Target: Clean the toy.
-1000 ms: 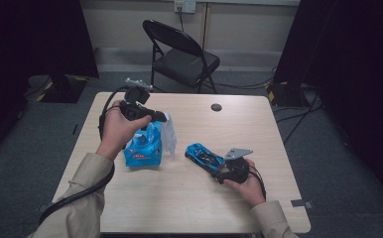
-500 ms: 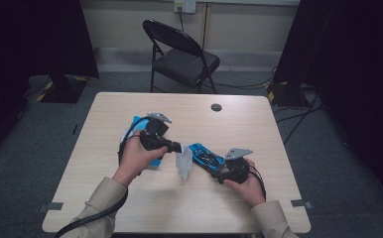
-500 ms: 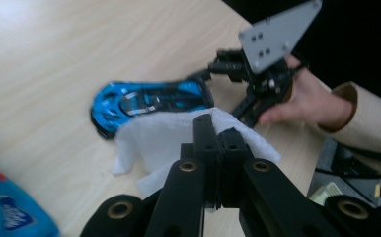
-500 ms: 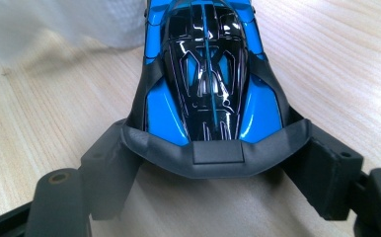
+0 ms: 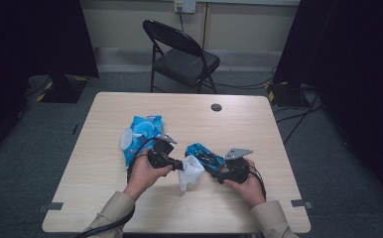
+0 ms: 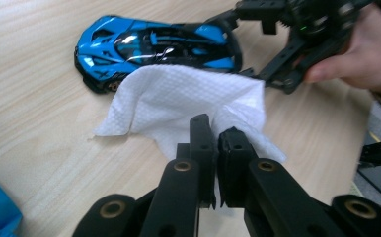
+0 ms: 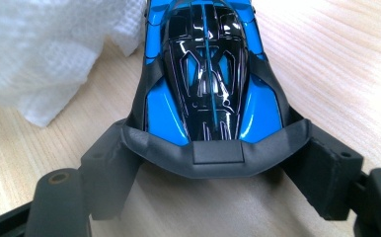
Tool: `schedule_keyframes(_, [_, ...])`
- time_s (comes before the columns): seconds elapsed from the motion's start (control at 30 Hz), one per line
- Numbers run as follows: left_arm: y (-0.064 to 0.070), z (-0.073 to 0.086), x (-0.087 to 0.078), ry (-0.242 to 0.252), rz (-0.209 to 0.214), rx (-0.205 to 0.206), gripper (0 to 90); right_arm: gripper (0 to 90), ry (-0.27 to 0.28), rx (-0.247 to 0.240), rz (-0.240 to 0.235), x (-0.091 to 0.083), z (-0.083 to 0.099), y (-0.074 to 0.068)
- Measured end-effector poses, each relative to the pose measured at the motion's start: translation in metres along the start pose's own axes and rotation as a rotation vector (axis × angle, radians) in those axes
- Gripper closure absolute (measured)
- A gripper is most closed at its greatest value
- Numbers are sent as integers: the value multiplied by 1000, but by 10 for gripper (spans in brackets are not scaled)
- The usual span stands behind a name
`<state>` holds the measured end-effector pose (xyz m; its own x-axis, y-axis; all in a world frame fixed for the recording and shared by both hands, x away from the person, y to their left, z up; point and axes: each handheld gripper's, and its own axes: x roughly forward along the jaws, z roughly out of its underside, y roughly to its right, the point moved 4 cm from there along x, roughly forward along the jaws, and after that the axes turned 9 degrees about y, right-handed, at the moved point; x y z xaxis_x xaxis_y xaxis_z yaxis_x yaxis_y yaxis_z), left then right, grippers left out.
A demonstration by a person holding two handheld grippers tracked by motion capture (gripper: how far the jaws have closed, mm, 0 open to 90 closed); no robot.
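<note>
High view, left to right: a blue wet-wipe pack (image 5: pixel 141 135) lies at centre left of the desk (image 5: pixel 105 198), its round white lid (image 5: pixel 126 140) flipped open. Just right of it the left gripper (image 5: pixel 182 165) carries a white wipe (image 5: pixel 191 172) that hangs toward the desk beside a blue toy sports car (image 5: pixel 204 156). At centre right the right gripper (image 5: pixel 218 174) holds the car's near end. A black folding chair (image 5: pixel 184 57) stands beyond the desk at upper centre.

Left gripper view: the jaws stand almost closed, pinching a fold of the wipe (image 6: pixel 188 103) at lower centre; the sheet drapes forward and its far edge touches the flank of the car (image 6: pixel 159 47) at upper left. The right gripper (image 6: pixel 272 81) and its hand (image 6: pixel 356 54) occupy the upper right.

Right gripper view: the jaws stand wide apart yet press both flanks of the car's tail, clamping the car (image 7: pixel 206 79), which points up the frame; the wipe (image 7: pixel 40 54) fills the upper left, beside the car.

Progress, as judged: the wipe is drawn from the pack and brought to the car, and the car is steadied. Wiping the bodywork appears barely begun; the roof and far side remain uncovered.
</note>
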<state>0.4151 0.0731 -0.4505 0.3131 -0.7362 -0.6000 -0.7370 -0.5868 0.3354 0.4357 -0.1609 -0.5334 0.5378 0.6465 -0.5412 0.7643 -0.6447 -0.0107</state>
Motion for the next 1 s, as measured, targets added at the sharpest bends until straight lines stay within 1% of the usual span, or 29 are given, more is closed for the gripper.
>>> schedule_keyframes(0.07, [-3,4,7,-9,1,-10,861,248,0,0,0,0,0,0])
schedule_keyframes(0.13, [-5,8,15,-4,-13,-3,841,248,0,0,0,0,0,0])
schedule_keyframes(0.17, [-7,9,18,1,-18,5,809,248,0,0,0,0,0,0])
schedule_keyframes(0.23, [-9,11,25,6,-27,6,755,248,0,0,0,0,0,0])
schedule_keyframes(0.27, [-10,12,29,9,-34,16,729,248,0,1,0,0,0,0])
schedule_keyframes(0.3, [-12,13,33,20,-47,30,672,248,0,0,0,0,0,0])
schedule_keyframes(0.33, [-13,14,37,39,-58,50,592,248,0,0,0,0,0,0])
schedule_keyframes(0.37, [-14,15,40,47,-58,68,527,248,0,0,0,0,0,0])
schedule_keyframes(0.43, [-14,18,48,45,-67,74,464,248,0,0,0,0,0,0])
schedule_keyframes(0.5, [-14,19,54,41,-59,85,392,248,0,0,-1,0,0,0])
schedule_keyframes(0.57, [-14,21,60,32,-76,105,363,248,0,0,-1,0,0,0])
schedule_keyframes(0.6, [-14,22,62,30,-74,107,355,248,0,0,-1,0,0,0])
schedule_keyframes(0.63, [-14,23,64,16,-73,113,351,247,0,0,-1,0,0,0])
schedule_keyframes(0.67, [-13,23,66,20,-79,121,348,248,0,0,-1,0,0,0])
schedule_keyframes(0.7, [-13,24,68,9,-82,130,341,248,0,0,-1,0,0,0])
schedule_keyframes(0.73, [-13,24,69,9,-84,135,340,248,0,0,-1,0,0,0])
schedule_keyframes(0.77, [-12,25,71,-1,-82,134,339,248,0,0,-1,0,0,0])
schedule_keyframes(0.8, [-12,26,72,1,-83,134,349,248,0,0,-1,0,0,0])
schedule_keyframes(0.87, [-11,28,75,-7,-76,138,382,248,0,0,-1,0,0,0])
schedule_keyframes(0.9, [-11,28,75,-5,-75,148,408,248,0,0,-1,0,0,0])
schedule_keyframes(0.93, [-10,28,75,-5,-62,145,438,248,0,0,-1,0,0,0])
schedule_keyframes(0.97, [-9,28,75,-13,-46,135,490,248,0,0,-1,0,0,0])
schedule_keyframes(1.0, [-8,27,75,-16,-50,137,506,248,0,0,-1,0,0,0])
